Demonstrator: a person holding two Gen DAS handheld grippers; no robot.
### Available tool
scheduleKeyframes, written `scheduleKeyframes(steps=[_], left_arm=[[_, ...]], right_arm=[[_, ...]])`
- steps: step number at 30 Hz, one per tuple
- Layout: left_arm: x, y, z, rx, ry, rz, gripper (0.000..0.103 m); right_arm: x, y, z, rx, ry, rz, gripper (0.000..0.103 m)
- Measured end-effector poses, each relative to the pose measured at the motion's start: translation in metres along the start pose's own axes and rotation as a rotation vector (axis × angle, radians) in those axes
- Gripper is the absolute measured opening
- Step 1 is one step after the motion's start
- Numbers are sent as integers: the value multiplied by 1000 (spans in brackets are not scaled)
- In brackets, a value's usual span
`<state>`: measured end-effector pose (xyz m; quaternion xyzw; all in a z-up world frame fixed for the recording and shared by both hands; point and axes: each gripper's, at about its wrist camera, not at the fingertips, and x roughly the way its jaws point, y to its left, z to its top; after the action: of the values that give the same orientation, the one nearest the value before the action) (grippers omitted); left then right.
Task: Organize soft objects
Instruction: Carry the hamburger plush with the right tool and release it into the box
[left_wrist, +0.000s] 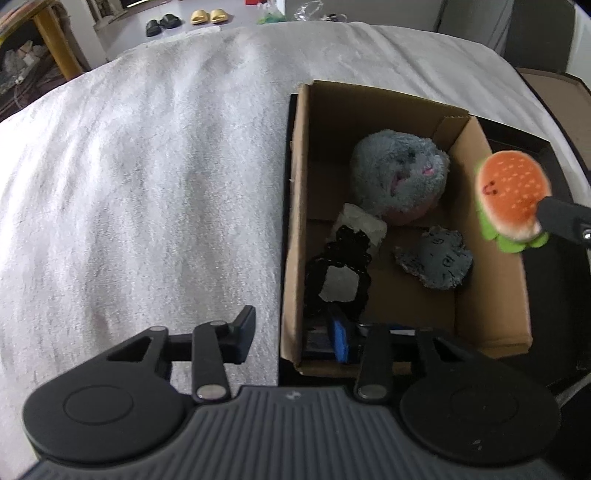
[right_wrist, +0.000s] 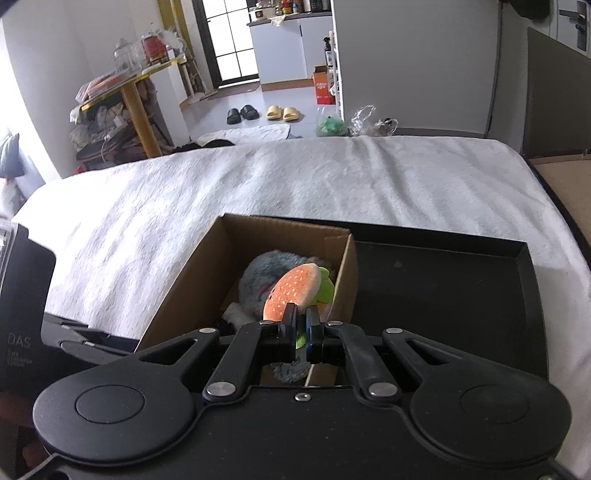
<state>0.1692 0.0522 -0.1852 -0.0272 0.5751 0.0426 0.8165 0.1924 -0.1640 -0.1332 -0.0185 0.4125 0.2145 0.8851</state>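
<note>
The cardboard box (left_wrist: 491, 295) sat open on a black tray (right_wrist: 461, 280) atop the white towel (left_wrist: 147, 184), and it was already well stocked: a fluffy grey plush ball (left_wrist: 397, 177) at the far end, a flat grey plush (left_wrist: 436, 258) nearer the right wall, a black lace-edged piece (left_wrist: 340, 284) with a pale centre along the left wall, and a whitish lump (left_wrist: 362, 221) just behind it. Something blue (left_wrist: 340, 332) lay at the near end, too hidden to name. Over the box's right wall hung the hamburger plush (left_wrist: 513, 195), orange bun and green lettuce fringe, pinched at its lower edge by the right gripper (right_wrist: 301, 328), jaws nearly together on it. The left gripper (left_wrist: 295, 332) hovered at the near-left corner, jaws spread wide, holding nothing, one finger outside the box and the other over it.
</note>
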Motion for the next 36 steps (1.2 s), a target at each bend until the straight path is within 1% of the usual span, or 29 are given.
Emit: scheduleKeyframes(steps=[2,5,15,22,24,25,28,31,32,36], left_arm=[[1,0,0,3,3,-15,29],[2,1,0,1,8,-44,23],[1,4,0,-2,0,-46,16],[-1,4,-2,1,-6,-42,13],[-1,4,-3,0,-8,-39,12],[-2,4,-3,-1,-8,-38,12],[-5,1,-4,8,-17,-17,12],[-8,-2,-5,22,-25,-4,12],[-10,-2,-5,22,-27,-3,12],[-18,0,-5,13,-52,0,13]], right_arm=[[1,4,-2,-6,8,3,5],[1,10,-4,-16,19,5,5],[1,18,-13,-36,54,9,5],[-2,24,-15,-47,71,38,5],[0,25,-17,-50,91,27,7],[2,25,-18,-47,102,14,10],[1,21,-20,-30,113,15,12],[-2,18,-21,-19,105,23,23],[-4,17,-21,-17,99,21,25],[-9,11,-22,5,87,21,26]])
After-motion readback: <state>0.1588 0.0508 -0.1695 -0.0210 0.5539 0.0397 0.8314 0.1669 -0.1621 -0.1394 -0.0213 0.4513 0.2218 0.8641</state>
